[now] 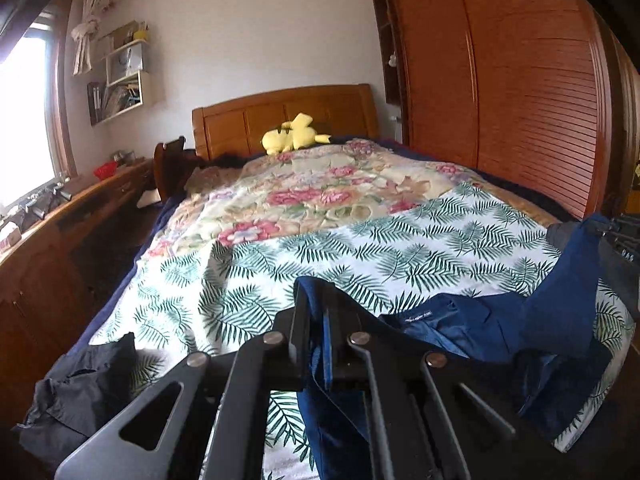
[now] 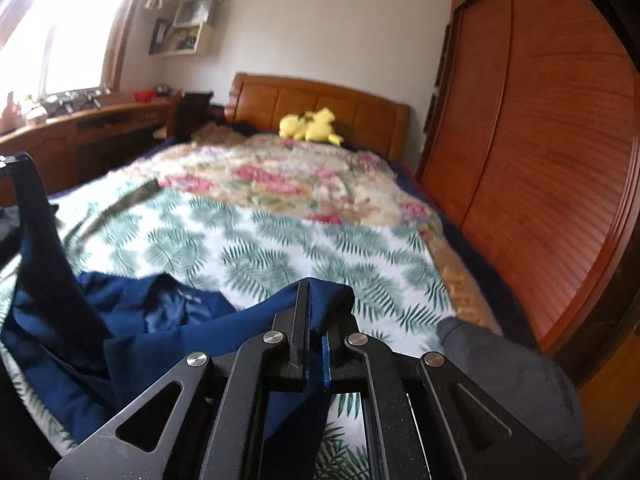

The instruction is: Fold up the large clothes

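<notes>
A navy blue garment point(image 1: 472, 328) hangs stretched over the near end of a bed with a fern-print sheet point(image 1: 320, 248). My left gripper point(image 1: 316, 312) is shut on one edge of it, and the cloth drapes down between the fingers. My right gripper point(image 2: 316, 312) is shut on another edge of the same garment point(image 2: 152, 320). In the left wrist view the right gripper point(image 1: 612, 232) shows at the far right, holding the cloth up. In the right wrist view the left gripper point(image 2: 4, 162) shows at the far left edge, with cloth hanging from it.
A black garment point(image 1: 76, 396) lies at the bed's near left corner, a grey one point(image 2: 516, 376) at the near right. A floral quilt point(image 1: 304, 184) and yellow plush toy point(image 1: 294, 134) lie further up the bed. A wooden wardrobe point(image 1: 512, 92) stands right, a desk point(image 1: 52, 224) left.
</notes>
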Available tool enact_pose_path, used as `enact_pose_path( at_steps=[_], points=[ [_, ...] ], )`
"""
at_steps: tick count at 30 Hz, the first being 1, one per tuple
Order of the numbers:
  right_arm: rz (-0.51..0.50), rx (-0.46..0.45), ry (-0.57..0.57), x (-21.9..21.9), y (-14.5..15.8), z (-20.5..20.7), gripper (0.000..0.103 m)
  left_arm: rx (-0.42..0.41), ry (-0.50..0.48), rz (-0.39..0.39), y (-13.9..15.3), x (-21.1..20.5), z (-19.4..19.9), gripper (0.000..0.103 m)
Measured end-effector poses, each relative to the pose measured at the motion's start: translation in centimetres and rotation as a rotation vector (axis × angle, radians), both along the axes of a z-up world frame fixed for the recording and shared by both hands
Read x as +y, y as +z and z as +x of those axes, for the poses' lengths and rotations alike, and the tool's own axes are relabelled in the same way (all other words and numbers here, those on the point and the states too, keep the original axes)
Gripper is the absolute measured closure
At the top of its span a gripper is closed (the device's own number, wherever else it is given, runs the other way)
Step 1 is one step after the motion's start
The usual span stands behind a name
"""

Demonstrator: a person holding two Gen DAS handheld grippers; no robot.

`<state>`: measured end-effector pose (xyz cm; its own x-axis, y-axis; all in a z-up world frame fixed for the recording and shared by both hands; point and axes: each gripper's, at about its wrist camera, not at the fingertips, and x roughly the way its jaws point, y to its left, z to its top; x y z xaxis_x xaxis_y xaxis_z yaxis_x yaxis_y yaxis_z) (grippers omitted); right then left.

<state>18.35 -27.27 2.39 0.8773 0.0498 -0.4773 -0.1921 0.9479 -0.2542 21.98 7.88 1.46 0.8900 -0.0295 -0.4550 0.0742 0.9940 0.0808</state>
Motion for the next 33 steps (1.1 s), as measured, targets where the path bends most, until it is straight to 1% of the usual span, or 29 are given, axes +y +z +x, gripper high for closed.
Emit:
enact_pose_path(
  at_steps=[2, 6, 10, 13, 15, 16, 18, 19, 20, 22, 24, 28, 30, 33],
  points=[
    [-0.009, 0.03, -0.012, 0.1, -1.7, 1.1, 0.102, 0.014, 0.002, 0.0, -0.9, 0.1, 0.5, 0.101],
    [-0.008, 0.083, -0.023, -0.1, -4.0, 2.1, 0.102, 0.042, 0.001, -0.008, -2.5, 0.5, 0.9, 0.1],
    [-0.011, 0.112, -0.031, -0.1, -5.2, 2.5, 0.101, 0.042, -0.013, -0.01, -3.7, 0.5, 0.6, 0.1],
    [-0.016, 0.132, -0.032, 0.1, -6.1, 2.5, 0.1, 0.043, -0.024, -0.026, -4.2, 0.6, 0.1, 0.099],
    [-0.018, 0.143, -0.035, 0.4, -6.6, 2.4, 0.098, 0.04, -0.025, -0.028, -4.3, 0.8, -0.3, 0.095],
    [-0.018, 0.145, -0.038, 0.5, -6.7, 2.5, 0.095, 0.034, -0.023, -0.026, -4.3, 0.9, -0.5, 0.093],
    [-0.018, 0.147, -0.045, 0.6, -6.9, 2.5, 0.081, 0.013, -0.015, -0.024, -4.2, 1.0, -1.2, 0.087],
    [-0.018, 0.144, -0.046, 0.7, -6.9, 2.4, 0.068, -0.002, -0.011, -0.03, -4.1, 1.2, -1.6, 0.086],
    [-0.014, 0.137, -0.044, 0.7, -6.8, 2.2, 0.06, -0.013, -0.006, -0.039, -3.9, 1.4, -1.9, 0.083],
    [-0.006, 0.121, -0.032, 1.0, -6.5, 1.8, 0.057, -0.033, -0.016, -0.083, -3.5, 1.9, -2.7, 0.081],
    [-0.017, 0.116, -0.021, 1.5, -6.3, 1.6, 0.056, -0.036, -0.029, -0.118, -3.6, 2.0, -3.0, 0.079],
    [-0.025, 0.133, 0.029, 2.7, -6.6, 1.4, 0.055, -0.024, -0.059, -0.174, -5.2, 1.6, -3.1, 0.078],
    [-0.03, 0.144, 0.051, 3.5, -7.0, 1.4, 0.054, -0.004, -0.07, -0.182, -6.3, 1.2, -2.9, 0.078],
    [-0.038, 0.176, 0.067, 4.4, -8.0, 1.8, 0.054, 0.029, -0.097, -0.164, -7.9, 0.4, -2.4, 0.078]
  ],
)
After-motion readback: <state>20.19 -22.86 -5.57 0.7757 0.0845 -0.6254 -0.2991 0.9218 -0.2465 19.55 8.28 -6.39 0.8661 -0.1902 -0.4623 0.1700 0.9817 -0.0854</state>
